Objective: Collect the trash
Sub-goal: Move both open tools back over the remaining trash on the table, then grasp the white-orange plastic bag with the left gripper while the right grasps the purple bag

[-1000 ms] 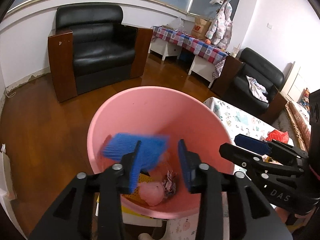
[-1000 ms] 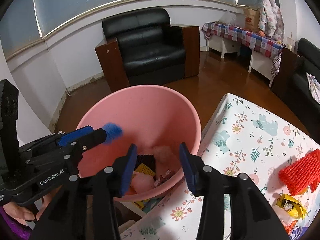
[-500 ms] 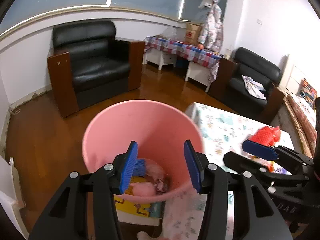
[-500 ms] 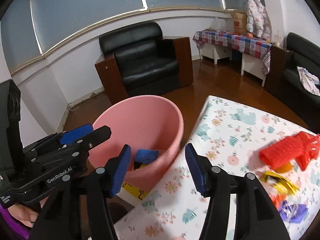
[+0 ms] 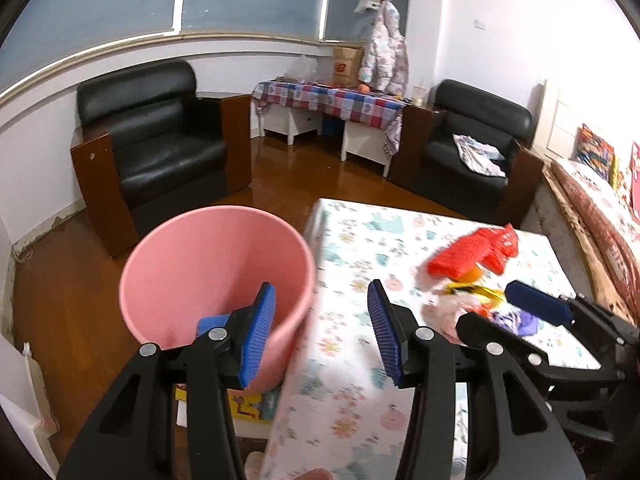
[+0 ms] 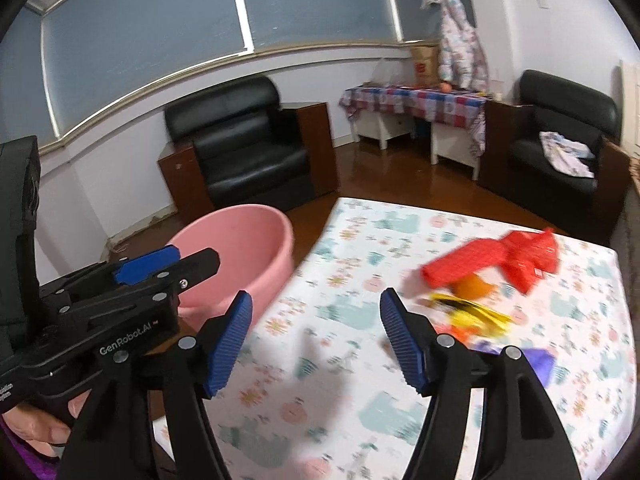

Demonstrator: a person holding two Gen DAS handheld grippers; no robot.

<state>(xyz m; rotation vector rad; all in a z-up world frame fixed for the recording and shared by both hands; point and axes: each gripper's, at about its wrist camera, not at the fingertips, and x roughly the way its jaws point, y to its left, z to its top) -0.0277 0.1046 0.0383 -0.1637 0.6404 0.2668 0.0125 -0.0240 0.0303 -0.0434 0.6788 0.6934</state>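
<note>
A pink bin (image 5: 212,268) stands on the floor at the left edge of a table with a floral cloth (image 5: 360,248); it also shows in the right wrist view (image 6: 240,248). A blue piece (image 5: 210,323) lies inside it. On the table lie a red mesh bag (image 6: 496,260), an orange (image 6: 472,286), a yellow wrapper (image 6: 472,314) and purple scraps (image 6: 536,360). My left gripper (image 5: 322,338) is open and empty over the bin's right rim and the table edge. My right gripper (image 6: 316,338) is open and empty above the table, left of the trash.
A black armchair (image 5: 156,148) stands behind the bin and another (image 5: 476,148) behind the table. A side table with a checked cloth (image 5: 332,100) is by the far wall. A yellow box (image 5: 248,406) lies under the bin.
The blue piece dropped from my left gripper into the bin. Both grippers have pulled back and swung right from the bin toward the table, and their jaws have opened wider.
</note>
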